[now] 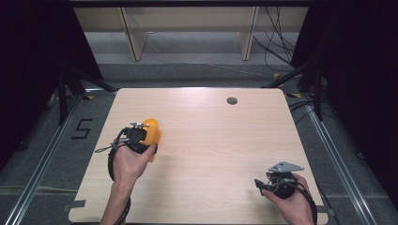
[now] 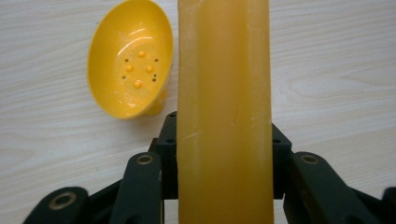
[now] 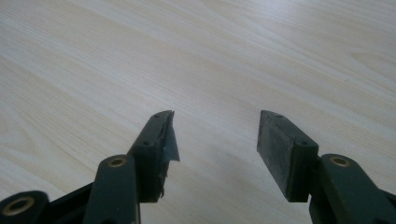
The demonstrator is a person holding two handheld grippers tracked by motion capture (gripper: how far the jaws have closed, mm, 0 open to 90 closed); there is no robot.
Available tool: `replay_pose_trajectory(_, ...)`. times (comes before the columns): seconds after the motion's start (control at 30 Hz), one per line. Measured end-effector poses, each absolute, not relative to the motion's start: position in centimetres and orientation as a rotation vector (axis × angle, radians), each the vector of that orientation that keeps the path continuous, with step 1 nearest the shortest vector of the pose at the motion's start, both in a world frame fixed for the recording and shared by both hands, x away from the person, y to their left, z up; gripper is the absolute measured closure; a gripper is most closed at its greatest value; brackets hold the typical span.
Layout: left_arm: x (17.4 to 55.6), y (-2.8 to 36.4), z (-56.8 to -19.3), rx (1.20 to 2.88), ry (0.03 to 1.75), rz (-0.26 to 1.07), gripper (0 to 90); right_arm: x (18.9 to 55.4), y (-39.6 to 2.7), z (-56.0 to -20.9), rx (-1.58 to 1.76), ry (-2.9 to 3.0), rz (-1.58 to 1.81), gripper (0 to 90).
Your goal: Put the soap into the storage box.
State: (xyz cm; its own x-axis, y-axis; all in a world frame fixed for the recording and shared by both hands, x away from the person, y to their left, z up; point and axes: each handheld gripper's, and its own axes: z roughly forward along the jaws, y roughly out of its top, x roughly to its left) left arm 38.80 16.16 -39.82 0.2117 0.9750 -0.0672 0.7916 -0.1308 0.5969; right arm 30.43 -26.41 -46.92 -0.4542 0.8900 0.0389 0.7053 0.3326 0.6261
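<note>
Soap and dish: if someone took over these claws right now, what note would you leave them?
Left claw: shut on the soap, an amber bar held above the table.
Right claw: open, holding nothing, near the table's right front corner.
Dish: yellow, tipped on its side beside the soap, nothing in it.
Done: soap picked up.
Left: probably right the dish and set the soap in it.

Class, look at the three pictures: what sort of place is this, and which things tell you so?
Probably a recording lab: a light wooden table between black curtains, loose cables on the grey floor, and hand-held left gripper and right gripper.
</note>
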Motion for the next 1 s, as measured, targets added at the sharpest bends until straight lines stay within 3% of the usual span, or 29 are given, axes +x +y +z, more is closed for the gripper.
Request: replay_pose_trajectory(1.0,43.5,17.9,-39.3,2.019,1.636,0.561,60.5,30.4,-26.5,-46.9,1.418,2.287,0.838,46.3)
